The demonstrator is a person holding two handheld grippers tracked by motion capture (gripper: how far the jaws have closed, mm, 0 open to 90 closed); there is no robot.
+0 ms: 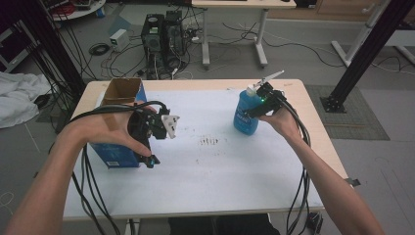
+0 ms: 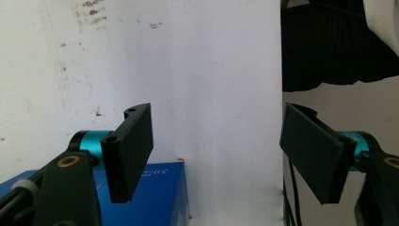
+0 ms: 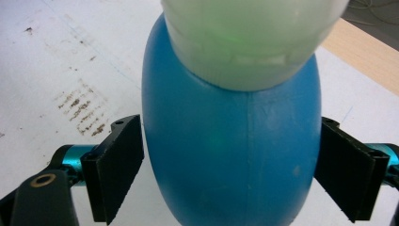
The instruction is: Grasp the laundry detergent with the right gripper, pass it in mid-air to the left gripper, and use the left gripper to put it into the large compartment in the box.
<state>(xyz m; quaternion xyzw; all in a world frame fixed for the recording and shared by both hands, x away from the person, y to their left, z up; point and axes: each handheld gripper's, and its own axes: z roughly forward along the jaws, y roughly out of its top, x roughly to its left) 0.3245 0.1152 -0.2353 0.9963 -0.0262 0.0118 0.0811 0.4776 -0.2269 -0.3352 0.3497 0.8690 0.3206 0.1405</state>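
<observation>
A blue bottle (image 1: 242, 122) with a white pump top stands on the white table cover at the right. My right gripper (image 1: 252, 111) reaches in from the right and is shut on its upper body. In the right gripper view the black pads (image 3: 117, 165) touch both sides of the bottle (image 3: 230, 155). At the left stands a blue box (image 1: 116, 154) with an open cardboard top. My left gripper (image 1: 148, 159) hangs beside it, pointing down. Its jaws (image 2: 221, 155) are open with nothing between them, and the box's corner (image 2: 160, 197) lies just below.
A brown smudge (image 1: 209, 141) marks the middle of the white cover (image 1: 205, 171). The wooden table's edge (image 1: 318, 127) lies at the right. Cables trail from both grippers over the near edge. Computer towers (image 1: 164, 34) and loose cables sit on the floor behind.
</observation>
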